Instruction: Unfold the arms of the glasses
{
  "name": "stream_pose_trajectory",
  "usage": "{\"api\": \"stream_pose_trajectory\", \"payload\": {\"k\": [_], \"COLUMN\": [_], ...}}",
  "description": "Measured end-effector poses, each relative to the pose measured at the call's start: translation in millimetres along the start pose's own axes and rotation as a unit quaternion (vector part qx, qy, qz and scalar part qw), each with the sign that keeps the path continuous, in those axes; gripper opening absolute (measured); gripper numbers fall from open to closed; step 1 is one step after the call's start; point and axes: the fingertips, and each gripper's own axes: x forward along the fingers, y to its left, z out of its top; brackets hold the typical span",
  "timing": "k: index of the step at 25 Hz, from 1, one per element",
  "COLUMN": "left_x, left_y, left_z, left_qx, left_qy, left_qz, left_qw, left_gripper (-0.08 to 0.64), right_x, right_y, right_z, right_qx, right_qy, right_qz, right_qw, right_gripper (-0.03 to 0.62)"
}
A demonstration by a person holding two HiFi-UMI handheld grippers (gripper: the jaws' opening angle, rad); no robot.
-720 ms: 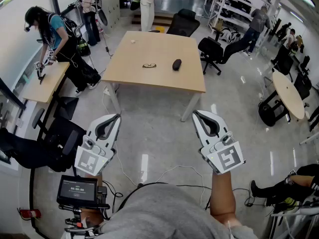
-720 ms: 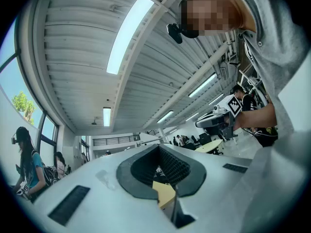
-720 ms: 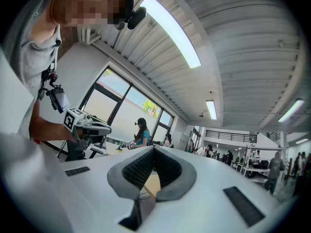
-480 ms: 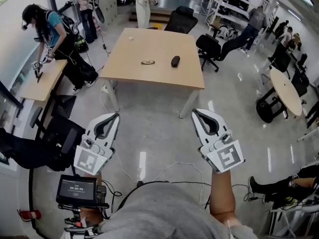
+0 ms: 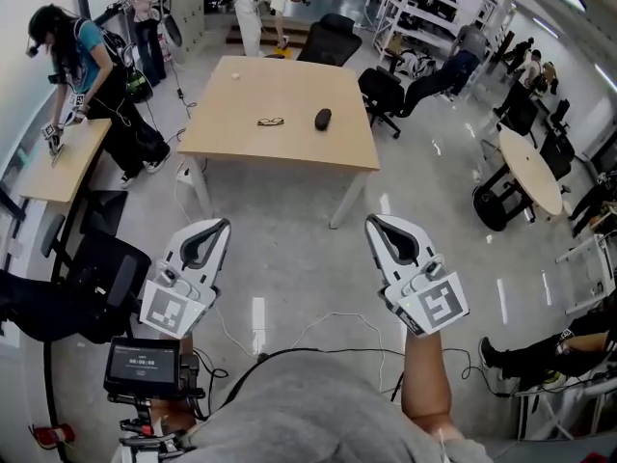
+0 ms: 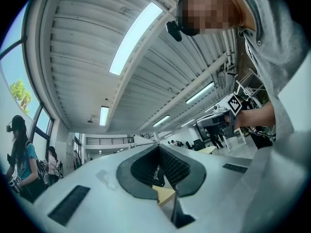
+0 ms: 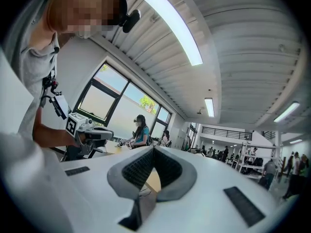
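Observation:
A pair of dark-framed glasses (image 5: 271,121) lies on the wooden table (image 5: 241,138) far ahead of me, and whether its arms are folded is too small to tell. A black oval case (image 5: 323,119) sits just to its right. I stand on the grey floor well short of the table. My left gripper (image 5: 220,225) and my right gripper (image 5: 372,222) are both held low in front of me, jaws shut and empty. In the left gripper view the pads (image 6: 167,164) meet with nothing between them. The right gripper view shows the same: its pads (image 7: 141,166) are closed together.
Black office chairs (image 5: 381,90) stand at the table's far right corner. A person (image 5: 92,75) works at a small desk (image 5: 53,167) on the left. A round table (image 5: 530,172) is on the right, shelving (image 5: 424,8) at the back. A black cable (image 5: 318,331) lies on the floor by my feet.
The table with the glasses has slid up and left in the head view. A person in white at the far end has bent over. Both grippers stay shut and in place.

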Motion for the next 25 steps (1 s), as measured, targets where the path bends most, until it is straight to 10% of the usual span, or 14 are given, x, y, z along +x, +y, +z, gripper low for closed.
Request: {"api": "stream_pose_trajectory", "payload": {"k": [12, 25], "left_x": [-23.6, 47.0], "left_y": [59.7, 123.8], "left_z": [-17.7, -87.0], "left_qx": [-0.029, -0.007], "left_qy": [-0.013, 0.056], "left_qz": [0.003, 0.046], "left_qw": [0.9995, 0.9974], "left_gripper": [0.006, 0.006], "right_x": [57.5, 171.0], "right_y": [18.8, -75.2], "right_z": [-0.3, -70.8], "right_qx": [0.009, 0.059], "right_qy": [0.021, -0.009], "right_qz": [-0.017, 0.023], "right_qw": [1.0, 0.998], "right_gripper": [0.008, 0.008]}}
